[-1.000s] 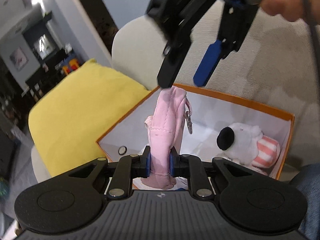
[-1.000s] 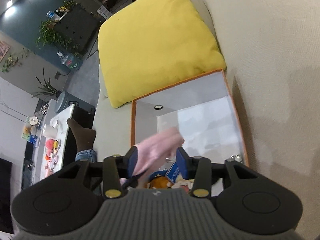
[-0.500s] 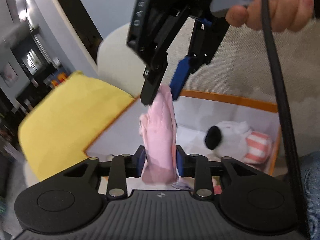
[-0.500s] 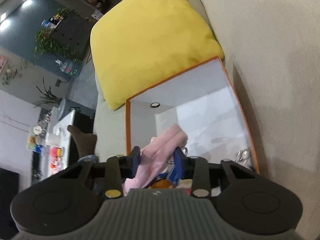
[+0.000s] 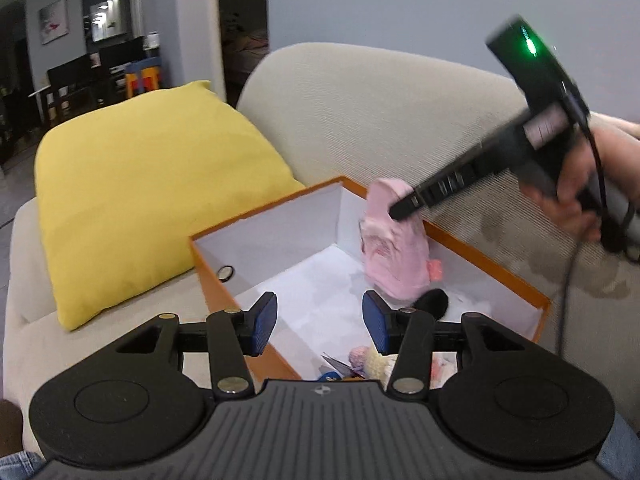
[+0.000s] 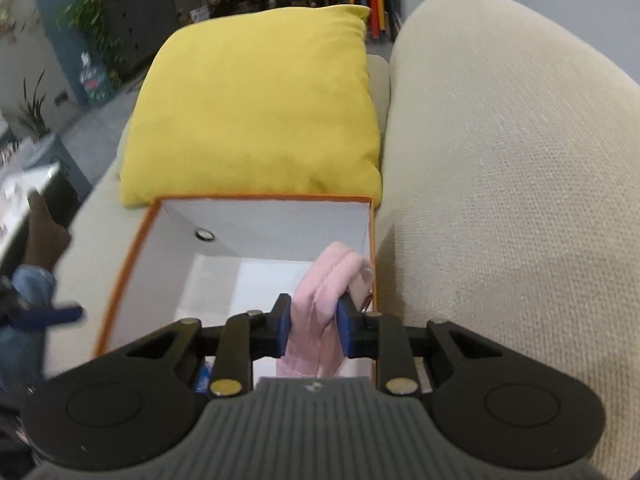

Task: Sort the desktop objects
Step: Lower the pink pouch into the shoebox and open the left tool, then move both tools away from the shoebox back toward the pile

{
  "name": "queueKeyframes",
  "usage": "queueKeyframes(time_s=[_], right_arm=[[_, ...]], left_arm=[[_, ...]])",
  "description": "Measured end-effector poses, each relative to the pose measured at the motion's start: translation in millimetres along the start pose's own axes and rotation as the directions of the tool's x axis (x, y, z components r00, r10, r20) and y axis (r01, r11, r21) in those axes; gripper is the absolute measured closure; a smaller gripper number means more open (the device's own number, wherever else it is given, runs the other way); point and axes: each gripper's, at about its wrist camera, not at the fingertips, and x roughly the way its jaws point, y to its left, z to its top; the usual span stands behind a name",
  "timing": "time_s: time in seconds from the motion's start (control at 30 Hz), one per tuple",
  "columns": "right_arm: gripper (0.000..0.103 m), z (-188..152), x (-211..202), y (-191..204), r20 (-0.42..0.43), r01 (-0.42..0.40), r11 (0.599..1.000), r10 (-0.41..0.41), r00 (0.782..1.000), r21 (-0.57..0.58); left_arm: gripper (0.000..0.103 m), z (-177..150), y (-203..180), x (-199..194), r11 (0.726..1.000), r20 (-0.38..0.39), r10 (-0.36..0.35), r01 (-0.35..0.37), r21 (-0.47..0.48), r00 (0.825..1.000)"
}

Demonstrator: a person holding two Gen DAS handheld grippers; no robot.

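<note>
A soft pink pouch (image 6: 328, 300) hangs between the blue pads of my right gripper (image 6: 315, 326), whose jaws are closing and pressing on it. In the left wrist view the pouch (image 5: 394, 248) dangles over the far side of the orange box (image 5: 208, 264), pinched at its top by the right gripper (image 5: 404, 210). My left gripper (image 5: 318, 322) hovers over the box's near side; its jaws are opening with nothing between them. The box (image 6: 264, 198) has white inner walls.
A yellow cushion (image 5: 152, 184) lies against the box's far end on the beige sofa (image 5: 380, 120). A white plush toy's black ear (image 5: 434, 302) and small items (image 5: 368, 360) lie in the box. A hand (image 5: 576, 196) holds the right gripper. A sock and denim leg (image 6: 40, 236) show at left.
My left gripper let go of the pink pouch, opened and drew back to the left. The right gripper closed on the pouch's top and now carries it alone.
</note>
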Motion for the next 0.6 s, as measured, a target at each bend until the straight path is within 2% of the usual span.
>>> queueKeyframes(time_s=[0.07,0.17,0.4,0.6], right_arm=[[0.077,-7.9,6.2,5.9,0.018,0.035,0.996,-0.034,0.999,-0.081],[0.077,-14.0,15.5,8.6,-0.010,0.062,0.990,-0.063,0.998,-0.125],[0.078,-30.0,20.5,4.8,-0.134,0.117,0.984,-0.136,0.982,-0.135],[0.078,-30.3,22.2,-6.7,-0.176,0.106,0.992,-0.117,0.977,-0.073]], left_arm=[[0.048,-0.2,1.7,0.8,1.000,0.004,0.015,-0.015,-0.007,1.000],[0.048,2.1,4.2,-1.9,0.999,-0.004,0.017,-0.017,-0.029,1.000],[0.048,-6.9,10.9,-9.3,0.998,-0.017,0.035,-0.035,-0.056,0.999],[0.048,-14.1,17.4,-17.6,0.994,-0.023,0.045,-0.047,-0.100,0.999]])
